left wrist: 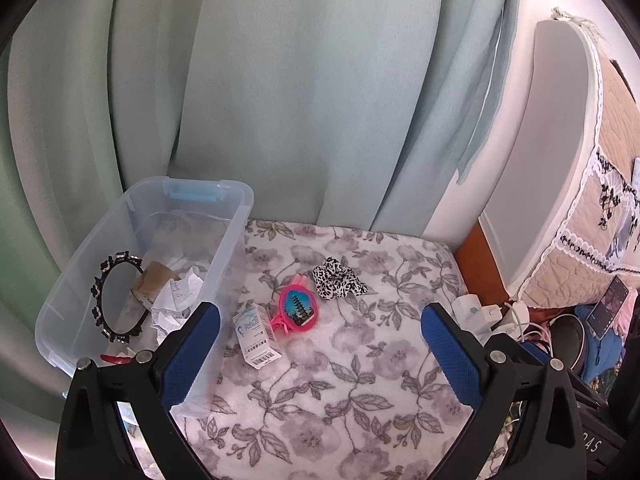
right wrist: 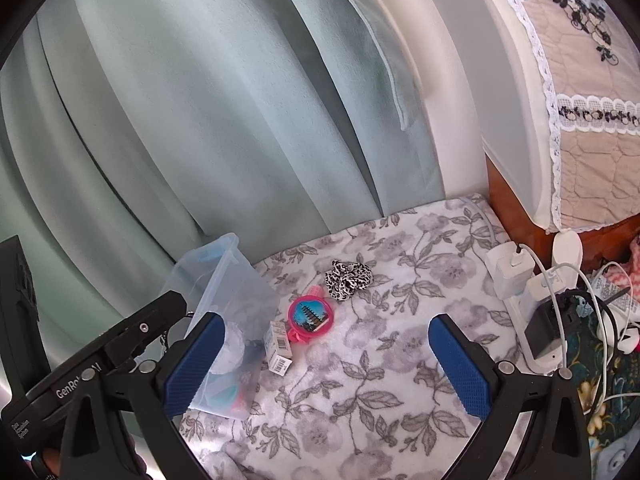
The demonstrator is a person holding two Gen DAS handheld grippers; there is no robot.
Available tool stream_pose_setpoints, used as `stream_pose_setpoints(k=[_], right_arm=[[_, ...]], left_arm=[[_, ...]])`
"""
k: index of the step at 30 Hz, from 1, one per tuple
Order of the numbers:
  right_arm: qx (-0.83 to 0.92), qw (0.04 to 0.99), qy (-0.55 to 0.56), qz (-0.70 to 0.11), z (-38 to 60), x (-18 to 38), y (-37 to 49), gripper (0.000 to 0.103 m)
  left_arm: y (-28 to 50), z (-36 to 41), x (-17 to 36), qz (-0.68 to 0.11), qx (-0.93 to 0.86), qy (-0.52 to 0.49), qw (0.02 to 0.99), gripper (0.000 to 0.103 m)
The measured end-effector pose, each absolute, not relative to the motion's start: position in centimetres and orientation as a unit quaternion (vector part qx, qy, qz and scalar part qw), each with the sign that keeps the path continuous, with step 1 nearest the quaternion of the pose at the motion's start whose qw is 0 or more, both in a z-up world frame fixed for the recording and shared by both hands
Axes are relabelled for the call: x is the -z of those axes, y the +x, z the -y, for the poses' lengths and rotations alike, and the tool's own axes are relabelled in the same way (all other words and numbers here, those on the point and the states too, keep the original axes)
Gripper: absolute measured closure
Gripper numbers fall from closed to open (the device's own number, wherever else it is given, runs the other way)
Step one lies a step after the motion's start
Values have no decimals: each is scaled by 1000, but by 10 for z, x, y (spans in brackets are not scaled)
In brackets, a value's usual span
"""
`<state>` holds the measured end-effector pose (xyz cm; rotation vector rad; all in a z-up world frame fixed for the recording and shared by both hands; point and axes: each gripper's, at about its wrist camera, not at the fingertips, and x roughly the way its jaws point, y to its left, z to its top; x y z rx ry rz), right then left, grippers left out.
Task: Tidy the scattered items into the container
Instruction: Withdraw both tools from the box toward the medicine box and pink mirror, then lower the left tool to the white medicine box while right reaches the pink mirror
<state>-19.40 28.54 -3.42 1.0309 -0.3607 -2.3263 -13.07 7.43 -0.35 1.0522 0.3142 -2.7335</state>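
A clear plastic bin [left wrist: 236, 216] [right wrist: 224, 276] stands at the left on a floral blanket. Inside lie a black flowered headband [left wrist: 116, 300], a cardboard roll [left wrist: 154, 280] and crumpled paper [left wrist: 180, 296]. On the blanket beside it are a small white box [left wrist: 256, 330] [right wrist: 278, 344], a pink round mirror [left wrist: 298, 308] [right wrist: 311, 317] over a pink clip, and a black-and-white scrunchie [left wrist: 338, 278] [right wrist: 347, 278]. My left gripper [left wrist: 320, 340] is open, nothing between its fingers. My right gripper [right wrist: 326, 354] is open too, hovering short of the items.
Pale green curtains hang behind the blanket. Chargers and cables [right wrist: 536, 300] crowd a power strip at the right edge, with a phone [left wrist: 610, 306] beyond. A lace-covered white appliance [left wrist: 560, 140] stands at the right. The other handheld gripper body [right wrist: 100, 352] shows at the left in the right wrist view.
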Motion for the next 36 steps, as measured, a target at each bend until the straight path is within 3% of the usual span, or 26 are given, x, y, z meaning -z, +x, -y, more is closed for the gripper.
stream_pose_setpoints(k=[21, 36], right_arm=[[828, 252, 486, 119, -288, 113, -228, 0], [812, 246, 521, 92, -272, 150, -249, 0]], left_arm=[[-170, -79, 81, -114, 884, 447, 70, 2], [-177, -62, 123, -141, 857, 465, 171, 6]])
